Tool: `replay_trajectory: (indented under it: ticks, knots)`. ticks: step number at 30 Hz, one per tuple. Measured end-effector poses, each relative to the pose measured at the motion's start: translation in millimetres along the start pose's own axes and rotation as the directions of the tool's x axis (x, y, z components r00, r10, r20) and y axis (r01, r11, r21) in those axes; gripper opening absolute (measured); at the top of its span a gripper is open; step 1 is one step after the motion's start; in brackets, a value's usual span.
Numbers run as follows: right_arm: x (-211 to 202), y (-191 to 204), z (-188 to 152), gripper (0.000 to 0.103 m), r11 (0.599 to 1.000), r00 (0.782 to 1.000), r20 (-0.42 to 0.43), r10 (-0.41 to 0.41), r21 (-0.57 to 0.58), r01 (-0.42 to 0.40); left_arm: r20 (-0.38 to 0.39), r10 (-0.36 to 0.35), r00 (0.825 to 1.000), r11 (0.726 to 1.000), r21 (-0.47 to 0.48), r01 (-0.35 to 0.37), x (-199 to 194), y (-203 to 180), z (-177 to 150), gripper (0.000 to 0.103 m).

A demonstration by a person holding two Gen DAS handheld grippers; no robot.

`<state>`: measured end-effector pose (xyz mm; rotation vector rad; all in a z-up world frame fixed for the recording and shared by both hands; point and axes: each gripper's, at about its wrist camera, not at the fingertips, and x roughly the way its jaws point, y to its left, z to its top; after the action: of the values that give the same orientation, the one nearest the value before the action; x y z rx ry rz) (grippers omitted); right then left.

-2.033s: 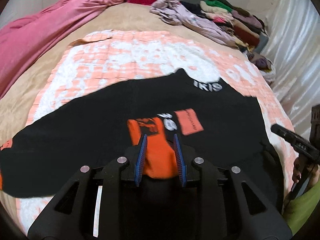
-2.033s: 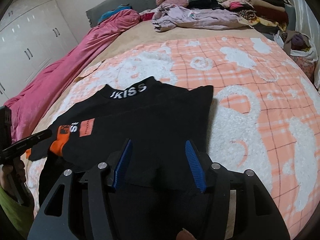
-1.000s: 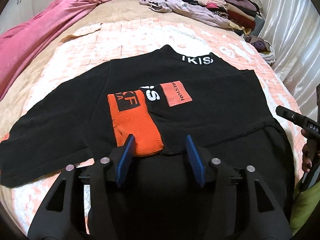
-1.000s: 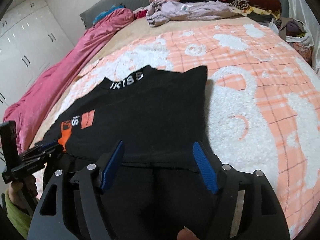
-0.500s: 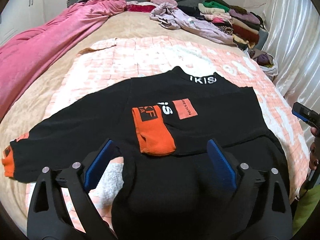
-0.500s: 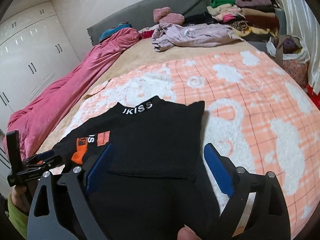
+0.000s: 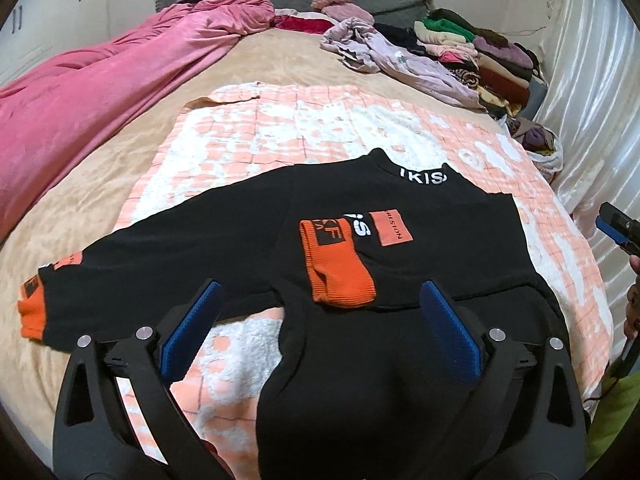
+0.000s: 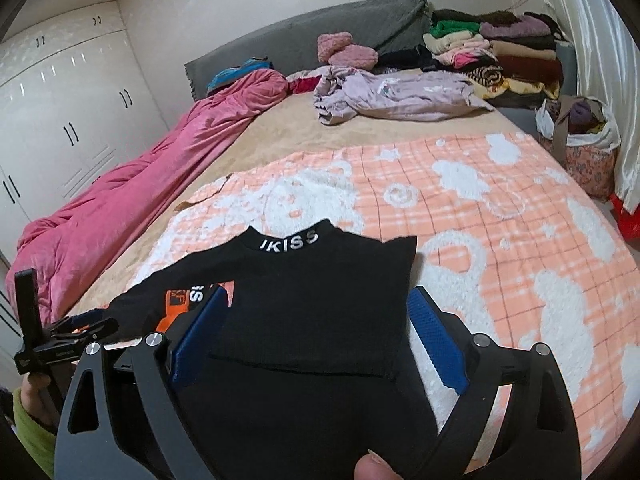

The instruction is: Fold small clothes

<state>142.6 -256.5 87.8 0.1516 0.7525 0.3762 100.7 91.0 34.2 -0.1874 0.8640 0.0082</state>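
A black sweater (image 7: 420, 272) with a white-lettered collar and orange cuffs lies on the peach-and-white blanket (image 7: 304, 136). Its right sleeve is folded across the chest, so the orange cuff (image 7: 336, 268) rests on the front. Its left sleeve stretches out to the left, ending in an orange cuff (image 7: 32, 304). My left gripper (image 7: 320, 320) is open and empty, above the sweater's lower part. My right gripper (image 8: 316, 340) is open and empty, above the sweater (image 8: 320, 280) near its right edge. The sweater's hem is hidden under both grippers.
A pink duvet (image 7: 100, 76) lies along the left side of the bed. A lilac garment (image 8: 392, 96) and stacked folded clothes (image 8: 492, 52) lie at the far end. A bag of clothes (image 8: 576, 148) stands at the right of the bed. White wardrobes (image 8: 60, 100) are on the left.
Both grippers opened wide, letting go of the sweater. They pulled back and rose. The right sleeve now lies folded over the chest.
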Motion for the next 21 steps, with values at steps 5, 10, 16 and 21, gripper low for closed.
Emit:
replay_trajectory:
  ticks: [5,10,16,21]
  knots:
    - [-8.4,3.6,9.8,0.091,0.999,0.999,0.022,0.027,0.017,-0.027,0.019,0.007,1.000,1.000,-0.018,-0.006,-10.6,9.2,0.0,0.093]
    - [-16.9,19.4,22.4,0.091,0.998,0.997,0.053,0.061,-0.004,-0.060,0.041,0.029,0.999,0.999,-0.046,-0.028,-22.6,22.9,-0.7,0.093]
    - [-17.9,43.3,30.2,0.091,0.993,0.993,0.059,0.107,-0.061,-0.103,0.054,0.067,0.996,0.994,-0.091,-0.062,-34.1,47.2,-3.3,0.093]
    - [-1.2,65.6,21.5,0.091,0.983,0.988,0.011,0.152,-0.103,-0.150,0.059,0.109,0.992,0.985,-0.138,-0.100,-41.9,73.2,-8.2,0.093]
